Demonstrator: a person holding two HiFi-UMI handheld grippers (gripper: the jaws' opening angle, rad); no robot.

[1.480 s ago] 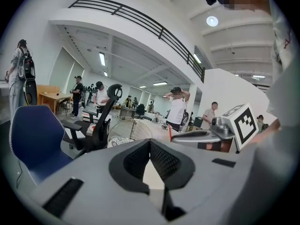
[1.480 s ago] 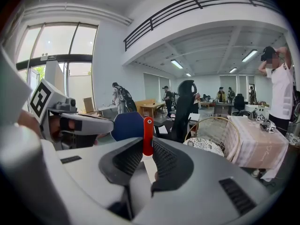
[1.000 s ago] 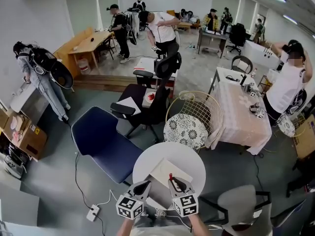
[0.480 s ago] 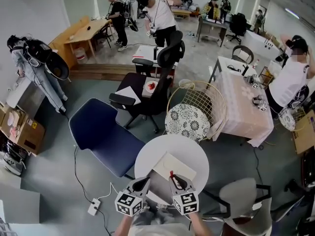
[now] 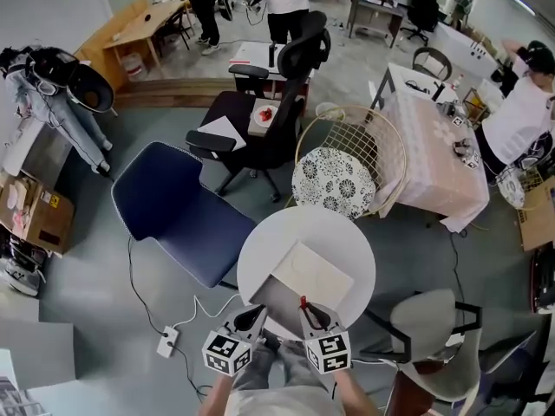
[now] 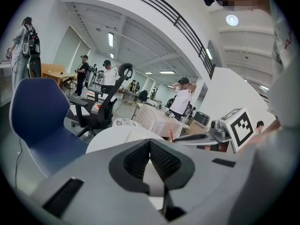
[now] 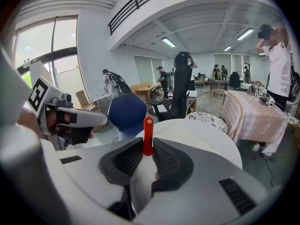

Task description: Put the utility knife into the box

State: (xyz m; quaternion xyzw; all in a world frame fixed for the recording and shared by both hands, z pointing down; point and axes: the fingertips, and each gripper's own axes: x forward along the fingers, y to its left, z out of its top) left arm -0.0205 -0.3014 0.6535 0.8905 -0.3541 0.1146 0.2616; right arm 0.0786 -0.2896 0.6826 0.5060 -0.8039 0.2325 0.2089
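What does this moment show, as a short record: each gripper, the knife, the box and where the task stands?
Right gripper: jaws shut on the red utility knife
Left gripper: jaws together, nothing between them
Box: lies on the round white table, just ahead of both grippers
Knife in box: not yet, it is held above the table's near edge

A round white table (image 5: 276,239) carries a pale flat box (image 5: 312,271), lying toward the person's side.
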